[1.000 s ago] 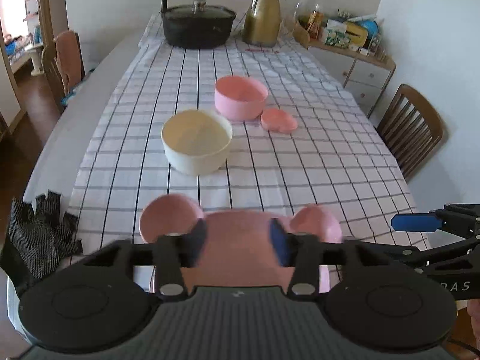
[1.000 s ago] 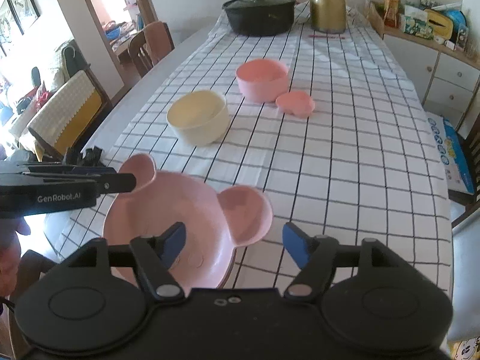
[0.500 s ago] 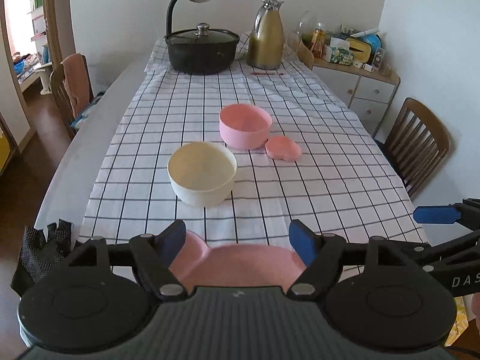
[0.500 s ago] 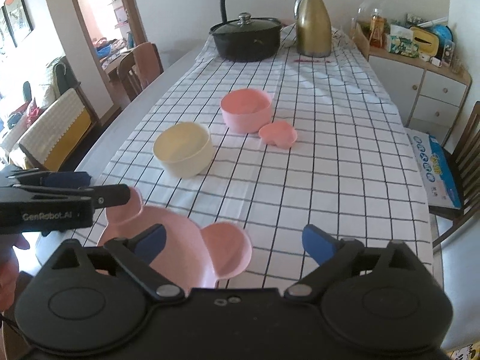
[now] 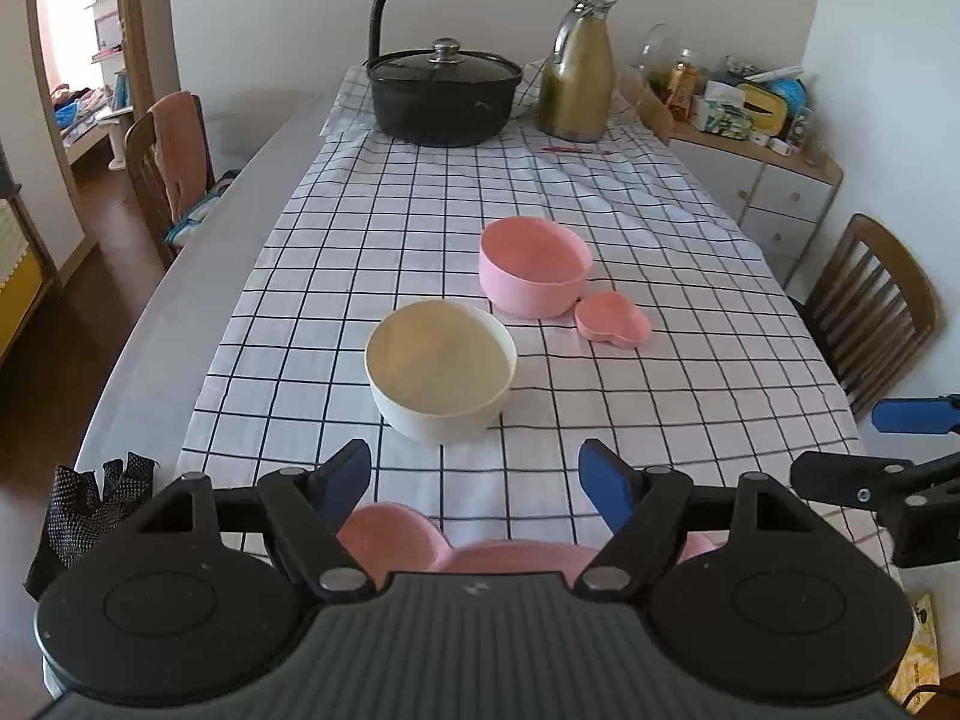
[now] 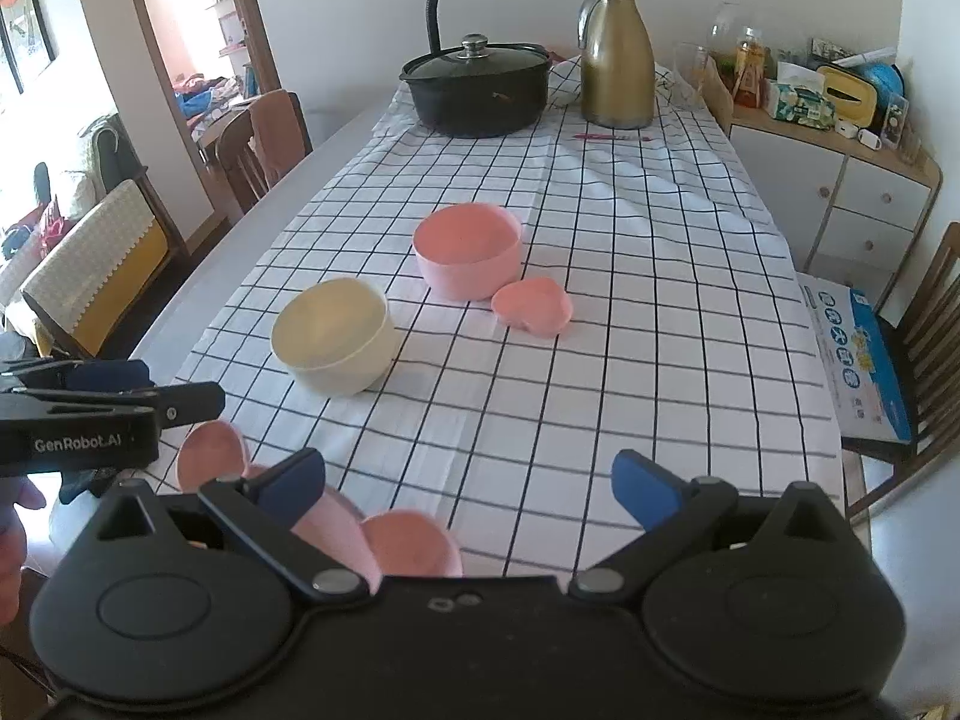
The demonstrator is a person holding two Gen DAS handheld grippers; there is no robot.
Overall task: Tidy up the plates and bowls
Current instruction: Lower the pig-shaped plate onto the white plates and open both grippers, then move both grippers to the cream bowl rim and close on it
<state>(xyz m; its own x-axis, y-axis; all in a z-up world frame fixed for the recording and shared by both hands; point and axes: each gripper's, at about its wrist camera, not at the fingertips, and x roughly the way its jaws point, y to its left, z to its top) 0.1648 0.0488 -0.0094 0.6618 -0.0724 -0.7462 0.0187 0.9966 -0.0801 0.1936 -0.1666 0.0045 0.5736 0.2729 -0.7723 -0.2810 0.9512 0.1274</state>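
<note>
3 dishes sit mid-cloth: a cream bowl (image 5: 441,369), empty, with an empty pink bowl (image 5: 534,267) at its 1 o'clock and a small pink heart dish (image 5: 613,327) touching that bowl. 1 pink bear-eared plate (image 6: 396,543) lies at the checked tablecloth's (image 5: 630,420) near edge, half hidden. Left gripper (image 5: 477,480) and right gripper (image 6: 471,483) both gape above it, the right's jaws having just widened, nothing between them.

A checked cloth (image 5: 630,360) drapes the smooth grey table (image 5: 180,276); matt plastic-looking bowls, cream (image 5: 441,369) and pink (image 5: 534,267), rest on it beside a glossy black pot (image 5: 444,96), a brushed metal jug (image 5: 577,72) and wooden chairs (image 5: 870,312).
</note>
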